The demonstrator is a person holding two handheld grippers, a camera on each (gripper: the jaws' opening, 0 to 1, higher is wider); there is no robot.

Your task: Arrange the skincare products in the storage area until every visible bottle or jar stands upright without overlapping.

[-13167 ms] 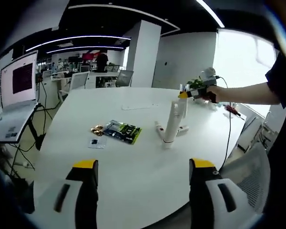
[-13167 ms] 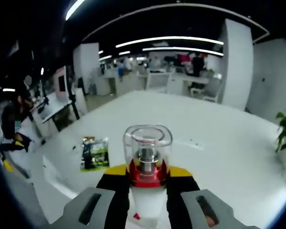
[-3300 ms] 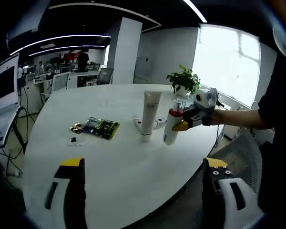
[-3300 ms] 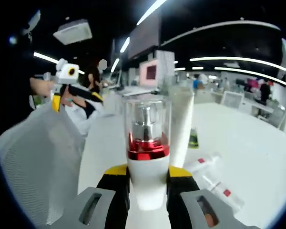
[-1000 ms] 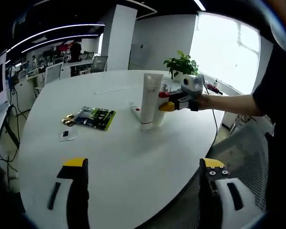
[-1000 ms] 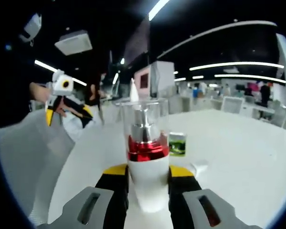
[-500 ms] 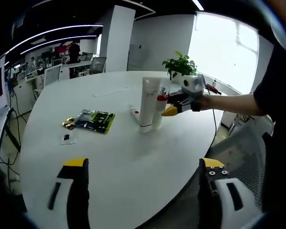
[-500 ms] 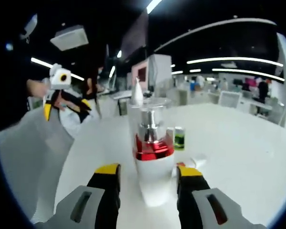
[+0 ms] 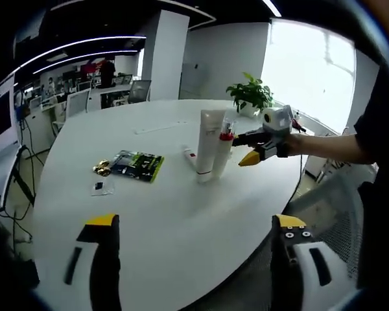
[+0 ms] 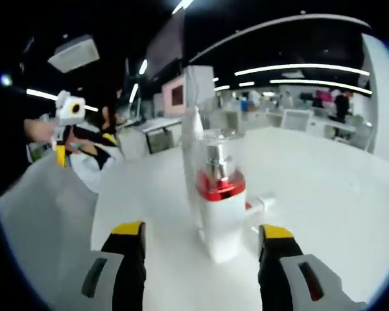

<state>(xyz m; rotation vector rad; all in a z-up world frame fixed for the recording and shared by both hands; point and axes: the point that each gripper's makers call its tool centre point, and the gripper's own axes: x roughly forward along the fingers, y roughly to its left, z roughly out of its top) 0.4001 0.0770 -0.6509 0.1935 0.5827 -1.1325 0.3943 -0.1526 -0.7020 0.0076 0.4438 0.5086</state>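
Now: pump bottle [image 10: 222, 207] stands upright on the table [image 9: 168, 214], touching the tall tube [image 9: 208, 145] | our right gripper [image 10: 201, 249] gapes, empty, bottle dead ahead between its jaws | small tubes [image 9: 189, 155] lie flat beyond — nearer this gripper | left gripper [image 9: 191, 259] wide apart, well back.

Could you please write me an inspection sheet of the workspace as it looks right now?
Surface: white table, mostly bare.
Job's things: pump bottle with red collar and tall white tube both upright, side by side; small tubes lying flat behind them.
Clutter: green packet, gold item, small card.
Grippers: right gripper open, jaws apart from the bottle; left gripper open, holding nothing.
Cables: one on a laptop stand.
Surroundings: potted plant, window, mesh chair, office desks beyond.
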